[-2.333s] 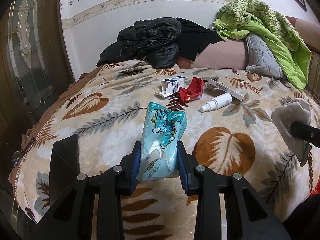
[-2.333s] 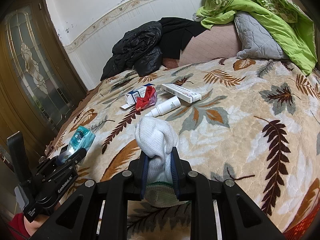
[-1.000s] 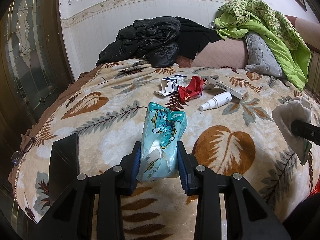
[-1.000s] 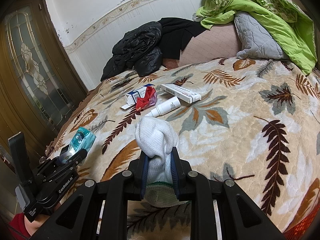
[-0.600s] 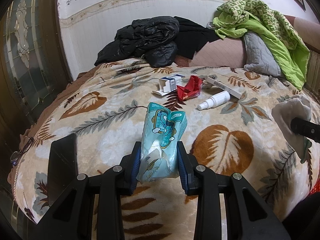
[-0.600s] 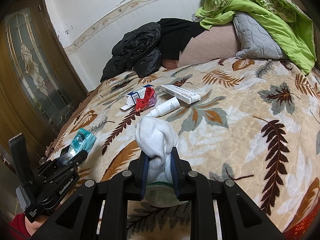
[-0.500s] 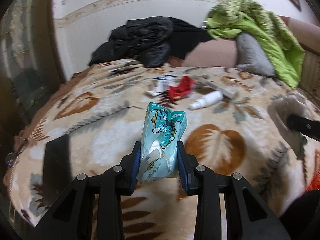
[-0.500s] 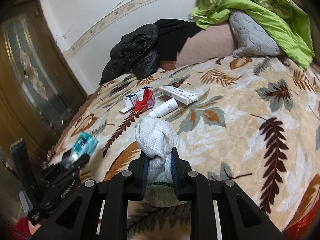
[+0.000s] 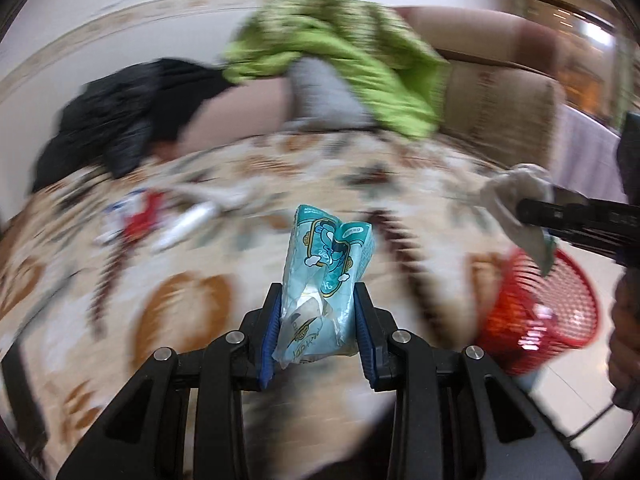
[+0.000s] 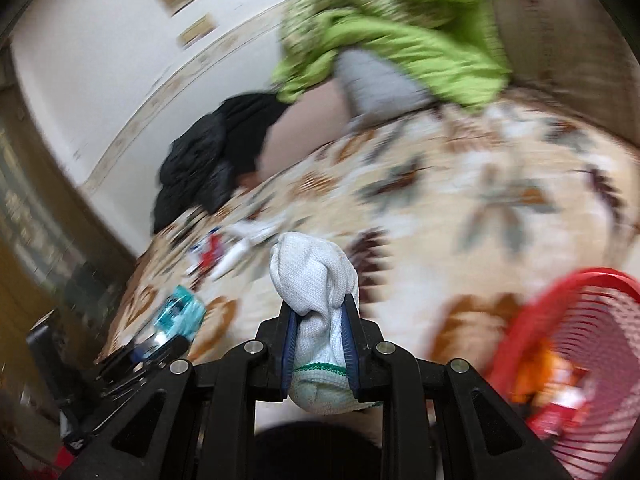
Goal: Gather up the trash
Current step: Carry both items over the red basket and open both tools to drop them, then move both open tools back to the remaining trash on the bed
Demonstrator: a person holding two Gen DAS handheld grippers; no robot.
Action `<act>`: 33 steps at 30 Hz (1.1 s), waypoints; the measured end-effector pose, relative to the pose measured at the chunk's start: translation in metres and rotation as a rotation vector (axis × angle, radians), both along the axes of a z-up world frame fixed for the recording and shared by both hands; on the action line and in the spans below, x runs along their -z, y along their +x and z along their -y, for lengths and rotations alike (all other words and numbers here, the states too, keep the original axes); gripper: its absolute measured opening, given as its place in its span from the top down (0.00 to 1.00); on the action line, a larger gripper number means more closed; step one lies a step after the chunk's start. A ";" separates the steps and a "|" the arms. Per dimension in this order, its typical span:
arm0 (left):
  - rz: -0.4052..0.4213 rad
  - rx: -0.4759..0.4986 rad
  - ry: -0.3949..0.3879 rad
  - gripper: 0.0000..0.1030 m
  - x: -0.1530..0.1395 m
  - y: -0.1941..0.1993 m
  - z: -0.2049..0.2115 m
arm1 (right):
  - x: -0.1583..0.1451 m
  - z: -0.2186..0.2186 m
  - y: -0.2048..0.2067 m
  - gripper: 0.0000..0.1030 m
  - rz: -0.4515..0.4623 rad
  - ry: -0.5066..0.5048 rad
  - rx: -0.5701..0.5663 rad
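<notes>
My left gripper (image 9: 316, 304) is shut on a teal tissue packet (image 9: 326, 268), held upright above the bed's edge; the packet also shows in the right wrist view (image 10: 180, 314). My right gripper (image 10: 318, 316) is shut on a white sock (image 10: 312, 280) with a green band; the sock also shows in the left wrist view (image 9: 516, 200), above a red mesh basket (image 9: 540, 312). The basket (image 10: 576, 368) sits low on the right with wrappers in it. A red wrapper (image 9: 146, 216), a white bottle (image 9: 188, 224) and small boxes lie blurred on the blanket.
The bed has a leaf-pattern blanket (image 9: 180, 300). A black jacket (image 9: 116, 120), a grey pillow (image 9: 324, 96) and green bedding (image 9: 344, 52) lie at its far side. Pale floor tiles (image 9: 580, 392) show beside the basket.
Both grippers have swung to the right with their loads still held. The red basket has come into view at the right. The views are now motion-blurred.
</notes>
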State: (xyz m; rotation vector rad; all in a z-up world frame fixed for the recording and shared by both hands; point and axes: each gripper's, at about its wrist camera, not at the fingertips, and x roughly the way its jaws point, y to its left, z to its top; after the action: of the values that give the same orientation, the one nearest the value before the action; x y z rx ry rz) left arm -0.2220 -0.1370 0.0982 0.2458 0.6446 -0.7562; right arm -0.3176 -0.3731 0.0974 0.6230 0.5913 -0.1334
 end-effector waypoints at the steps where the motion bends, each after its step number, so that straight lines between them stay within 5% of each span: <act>1: -0.007 0.055 -0.002 0.69 -0.004 -0.009 0.017 | 0.000 0.014 -0.013 0.78 -0.005 0.005 0.040; 6: -0.097 0.326 -0.018 0.68 -0.016 -0.057 0.102 | 0.001 0.070 -0.075 0.78 -0.027 0.023 0.221; 11: -0.181 0.465 0.004 0.65 -0.009 -0.085 0.167 | 0.008 0.108 -0.113 0.76 -0.034 0.066 0.336; 12: -0.194 0.480 0.008 0.63 -0.007 -0.088 0.179 | 0.009 0.113 -0.118 0.76 -0.035 0.075 0.349; 14: -0.246 0.510 0.036 0.44 0.000 -0.091 0.201 | 0.013 0.121 -0.123 0.73 -0.040 0.091 0.364; 15: -0.270 0.520 0.040 0.44 0.003 -0.089 0.207 | 0.016 0.125 -0.126 0.66 -0.048 0.102 0.374; 18: -0.304 0.515 0.030 0.44 0.004 -0.084 0.208 | 0.019 0.132 -0.131 0.50 -0.060 0.105 0.399; 25: -0.240 0.385 -0.005 0.39 -0.011 -0.047 0.163 | 0.010 0.127 -0.107 0.50 -0.051 0.076 0.355; 33: -0.166 0.135 0.002 0.38 -0.015 0.015 0.057 | 0.010 0.054 -0.007 0.49 -0.061 0.043 0.066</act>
State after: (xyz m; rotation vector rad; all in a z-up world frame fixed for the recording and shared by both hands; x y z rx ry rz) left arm -0.2066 -0.1941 0.1137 0.2311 0.7918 -0.9125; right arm -0.3248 -0.4269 0.0877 0.6825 0.6338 -0.2028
